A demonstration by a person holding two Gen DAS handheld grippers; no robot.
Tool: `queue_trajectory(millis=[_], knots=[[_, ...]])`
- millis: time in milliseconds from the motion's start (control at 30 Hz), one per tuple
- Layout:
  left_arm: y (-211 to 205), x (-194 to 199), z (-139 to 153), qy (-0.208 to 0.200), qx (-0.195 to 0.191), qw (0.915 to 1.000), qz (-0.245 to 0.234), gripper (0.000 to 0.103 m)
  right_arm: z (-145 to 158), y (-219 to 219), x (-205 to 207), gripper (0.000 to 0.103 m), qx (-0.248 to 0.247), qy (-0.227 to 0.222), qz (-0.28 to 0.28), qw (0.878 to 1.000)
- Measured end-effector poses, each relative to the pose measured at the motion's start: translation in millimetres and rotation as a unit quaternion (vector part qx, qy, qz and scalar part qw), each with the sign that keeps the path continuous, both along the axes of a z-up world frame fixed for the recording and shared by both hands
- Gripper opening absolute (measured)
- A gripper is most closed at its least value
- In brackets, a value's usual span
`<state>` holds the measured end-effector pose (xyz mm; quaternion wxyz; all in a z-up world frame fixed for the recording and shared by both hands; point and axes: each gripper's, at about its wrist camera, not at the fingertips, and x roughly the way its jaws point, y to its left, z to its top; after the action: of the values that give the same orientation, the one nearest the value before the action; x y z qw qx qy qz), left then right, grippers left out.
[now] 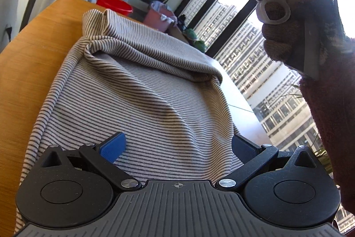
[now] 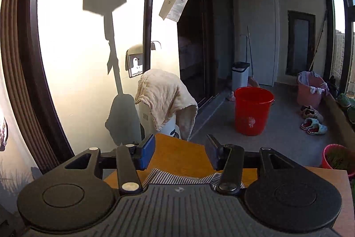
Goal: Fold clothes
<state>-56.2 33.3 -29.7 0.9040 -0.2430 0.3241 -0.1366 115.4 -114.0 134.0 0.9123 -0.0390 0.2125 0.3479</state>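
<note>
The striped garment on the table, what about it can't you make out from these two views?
- Near hem of the striped garment: left wrist view, hidden under the left gripper body.
- Most of the garment: right wrist view, only a strip shows above the right gripper body.
- Garment type, sleeves: bunched folds hide them.

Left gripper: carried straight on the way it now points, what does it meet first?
Most likely the striped garment. The left gripper stands open just above it, angled down, cloth filling the gap between its fingers. The wooden table lies beneath. Depth is uncertain.
</note>
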Motion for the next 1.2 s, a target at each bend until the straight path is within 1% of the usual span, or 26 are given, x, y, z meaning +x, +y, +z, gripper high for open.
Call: queue_trajectory(millis=[100,133,167,233,333,367,400,467,500,533,567,600,633,667,733,767,800,833,867,900,933,1000,1033,1100,1200], knots=[[-4,4,6,0.007,0.02,0.9997,0.008,0.103,-23,-51,5,0.05,-0.003,0.019,-0.053,0.998],[-4,5,10,0.004,0.028,0.9995,0.014,0.103,-33,-66,5,0.05,-0.002,0.027,-0.067,0.997],[-4,7,16,-0.002,0.044,0.9987,0.024,0.103,-43,-79,3,0.05,-0.001,0.036,-0.076,0.997],[-1,14,30,-0.019,0.081,0.9956,0.044,0.103,-65,-96,-3,0.05,-0.004,0.051,-0.075,0.996],[9,39,51,-0.048,0.13,0.9873,0.078,0.102,-100,-104,-21,0.054,-0.012,0.065,-0.06,0.996],[12,49,56,-0.052,0.144,0.9842,0.089,0.097,-111,-105,-28,0.055,-0.012,0.071,-0.053,0.996],[14,61,59,-0.05,0.156,0.9816,0.098,0.084,-119,-104,-34,0.055,-0.01,0.076,-0.043,0.996],[20,85,60,-0.039,0.168,0.9792,0.106,0.075,-136,-101,-47,0.055,-0.004,0.085,-0.024,0.996],[22,96,60,-0.032,0.174,0.9779,0.111,0.075,-142,-101,-54,0.056,0.0,0.085,-0.018,0.996],[23,106,58,-0.026,0.184,0.9757,0.116,0.074,-141,-99,-58,0.056,0.001,0.076,-0.014,0.997],[23,116,56,-0.018,0.196,0.9726,0.123,0.07,-141,-98,-63,0.059,0.003,0.068,-0.01,0.998],[24,125,52,-0.008,0.204,0.9704,0.129,0.066,-138,-99,-68,0.071,0.008,0.052,-0.006,0.999],[25,133,48,0.003,0.209,0.9688,0.133,0.064,-134,-100,-73,0.078,0.012,0.037,-0.002,0.999],[26,140,44,0.013,0.209,0.9683,0.136,0.061,-136,-101,-75,0.084,0.012,0.033,0.002,0.999],[27,150,34,0.031,0.199,0.9704,0.133,0.052,-136,-101,-78,0.084,0.01,0.029,0.009,0.999],[25,153,32,0.033,0.203,0.9694,0.134,0.044,-136,-101,-78,0.085,0.009,0.028,0.011,0.999],[20,154,30,0.03,0.216,0.9662,0.137,0.033,-136,-102,-77,0.087,0.01,0.032,0.012,0.999],[13,153,30,0.017,0.239,0.9608,0.139,0.025,-137,-103,-75,0.087,0.012,0.038,0.011,0.999],[6,147,32,0.0,0.26,0.9559,0.137,0.011,-137,-104,-73,0.087,0.015,0.044,0.009,0.999],[2,142,35,-0.015,0.266,0.9546,0.133,0.008,-138,-105,-72,0.087,0.017,0.049,0.007,0.999],[1,138,41,-0.027,0.266,0.9544,0.132,0.006,-138,-105,-70,0.088,0.02,0.053,0.005,0.998],[3,132,54,-0.044,0.262,0.9542,0.138,0.006,-139,-106,-70,0.088,0.022,0.053,0.002,0.998],[6,130,59,-0.051,0.265,0.952,0.145,0.006,-139,-107,-70,0.089,0.023,0.053,0.001,0.998],[19,127,61,-0.047,0.272,0.9474,0.163,0.006,-139,-105,-70,0.089,0.019,0.051,0.003,0.999],[34,129,55,-0.02,0.271,0.9461,0.177,0.006,-139,-101,-68,0.089,0.009,0.054,0.01,0.998]])
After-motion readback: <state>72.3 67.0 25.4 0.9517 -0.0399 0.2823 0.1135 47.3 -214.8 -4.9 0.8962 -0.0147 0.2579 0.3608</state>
